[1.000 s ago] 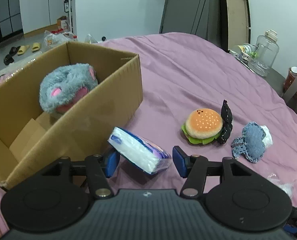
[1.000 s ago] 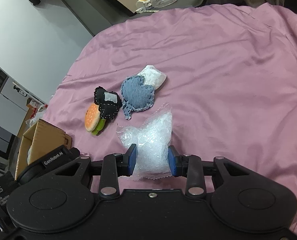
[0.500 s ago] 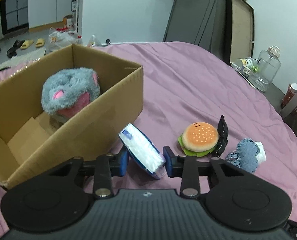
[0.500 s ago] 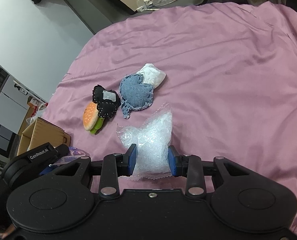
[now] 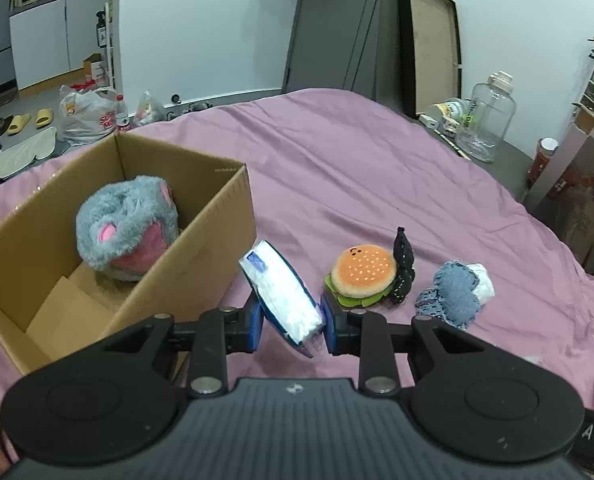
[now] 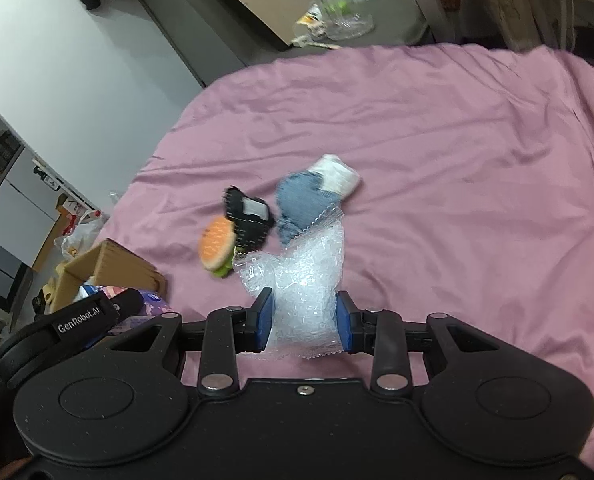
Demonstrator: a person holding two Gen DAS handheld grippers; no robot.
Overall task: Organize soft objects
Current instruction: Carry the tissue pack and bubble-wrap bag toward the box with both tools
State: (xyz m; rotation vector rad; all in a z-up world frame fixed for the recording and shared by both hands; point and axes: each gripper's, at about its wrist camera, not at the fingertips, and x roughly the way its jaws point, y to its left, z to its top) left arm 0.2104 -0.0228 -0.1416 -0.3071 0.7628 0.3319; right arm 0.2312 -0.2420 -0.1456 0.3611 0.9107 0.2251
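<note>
My left gripper (image 5: 291, 322) is shut on a white and blue tissue pack (image 5: 281, 294) and holds it above the pink cloth, right of the open cardboard box (image 5: 221, 240). A grey plush mouse (image 5: 127, 226) lies in the box. My right gripper (image 6: 305, 326) is shut on a clear bag of white beads (image 6: 303, 280), lifted off the cloth. A burger plush (image 5: 361, 276), a black pouch (image 5: 403, 272) and a blue denim piece (image 5: 455, 294) lie on the cloth; they also show in the right wrist view: burger plush (image 6: 217, 246), pouch (image 6: 249, 220), denim piece (image 6: 301, 202).
A white packet (image 6: 337, 174) lies under the denim piece. A clear water jug (image 5: 487, 120) and clutter stand on a dark table beyond the bed's right edge. The pink cloth (image 5: 357, 168) stretches wide behind the toys. The left gripper's body (image 6: 81, 318) sits at the lower left of the right wrist view.
My left gripper closed on the tissue pack and lifted it beside the box. My right gripper, holding the bead bag all along, raised it off the cloth.
</note>
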